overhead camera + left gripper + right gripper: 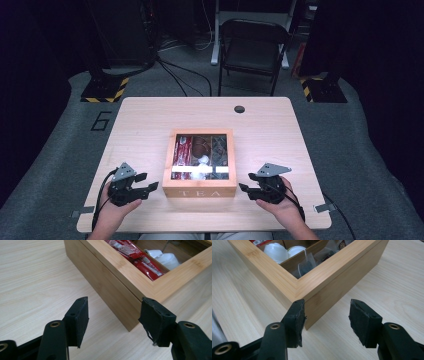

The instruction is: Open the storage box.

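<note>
1. Both hands enter from the near table [150, 115] edge, one gripper each.
2. Left gripper [148, 182]: jaws spread, nothing between the pads; it sits just beside the tea box's [200, 189] near left corner.
3. Right gripper [246, 186]: jaws spread, empty, aimed at the near right corner.
4. Tea box stands mid-table, between the grippers; red packets [136, 255], white cups [275, 251] inside.

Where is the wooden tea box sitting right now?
In the high view the tea box sits near the table's front edge at mid-width, between the left gripper and the right gripper, touching neither.
</note>
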